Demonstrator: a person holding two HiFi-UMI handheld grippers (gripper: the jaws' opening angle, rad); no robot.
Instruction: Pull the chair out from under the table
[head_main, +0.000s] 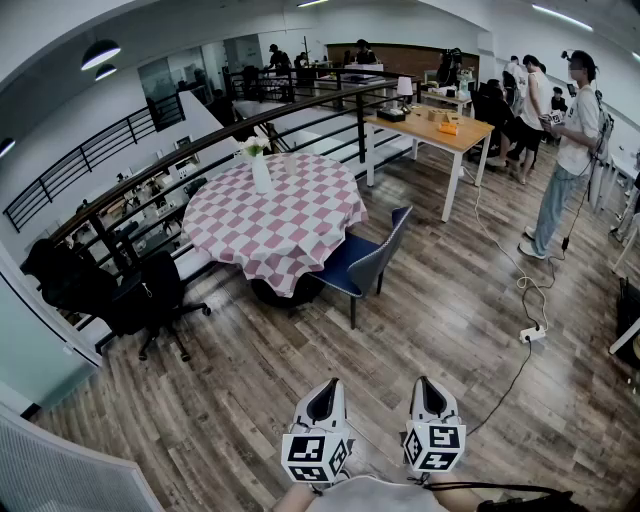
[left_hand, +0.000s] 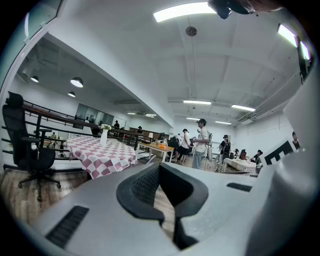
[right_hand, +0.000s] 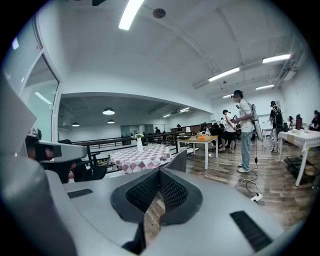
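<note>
A blue-grey chair (head_main: 360, 262) stands at the right side of a round table (head_main: 275, 215) covered with a pink-and-white checked cloth, its seat partly under the cloth. Both grippers are held low at the bottom of the head view, well short of the chair. My left gripper (head_main: 325, 385) and my right gripper (head_main: 425, 382) sit side by side, each shut with nothing between the pads. In the right gripper view the chair (right_hand: 177, 161) shows just above my right gripper (right_hand: 159, 172), beside the table (right_hand: 142, 157). The left gripper view has the table (left_hand: 100, 152) left of my left gripper (left_hand: 160, 167).
A white vase (head_main: 260, 170) stands on the table. A black office chair (head_main: 150, 295) sits to the left by a railing (head_main: 120, 195). A wooden table (head_main: 430, 130) and a standing person (head_main: 570, 150) are far right; a cable with power strip (head_main: 532, 335) lies on the floor.
</note>
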